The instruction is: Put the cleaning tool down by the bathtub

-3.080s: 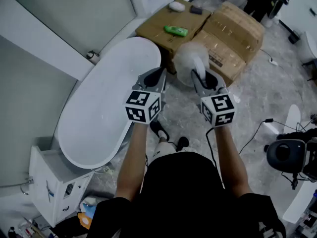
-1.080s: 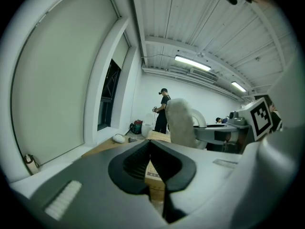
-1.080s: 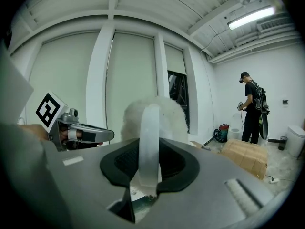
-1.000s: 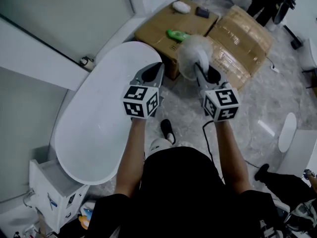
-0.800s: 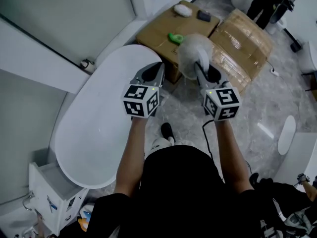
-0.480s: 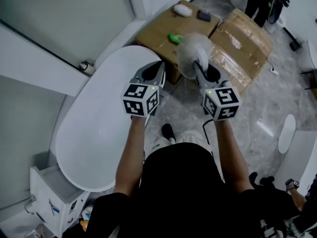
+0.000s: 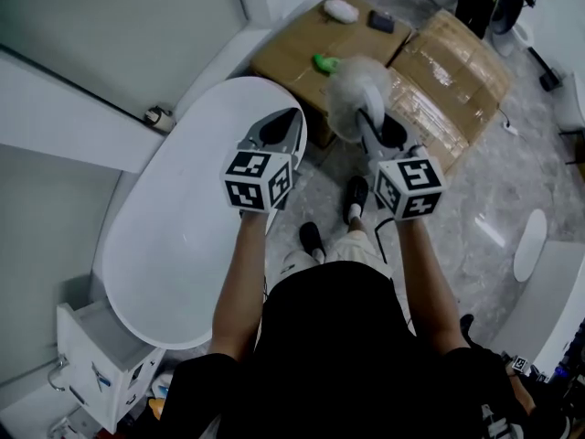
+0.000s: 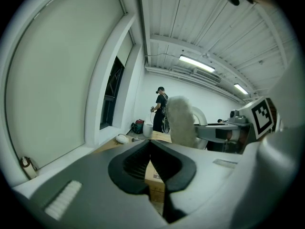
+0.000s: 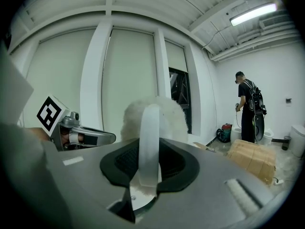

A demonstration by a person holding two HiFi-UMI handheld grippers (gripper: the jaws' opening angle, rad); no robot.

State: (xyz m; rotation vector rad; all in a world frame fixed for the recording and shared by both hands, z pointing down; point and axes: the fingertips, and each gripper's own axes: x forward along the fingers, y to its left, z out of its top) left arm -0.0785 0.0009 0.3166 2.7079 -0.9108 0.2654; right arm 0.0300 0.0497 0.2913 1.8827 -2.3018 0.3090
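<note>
Right gripper [image 9: 149, 140] is clamped on the white handle [image 9: 147, 128] of the cleaning tool [image 7: 351, 91]. The tool's fluffy white head stands up past the jaw tips. In the head view it sits just right of centre in the upper part of the frame, in the air over the edge of the cardboard boxes [image 7: 448, 58]. It is right of the bathtub [image 7: 174, 218] and not touching it.

Left gripper [image 8: 150, 141], at centre left of the head view, has its jaws together with nothing between them, and it hangs over the tub's right rim.

A green object [image 7: 324, 62] lies on the left box near the top of the frame. A person [image 9: 247, 108] stands at the far right of the right gripper view.
</note>
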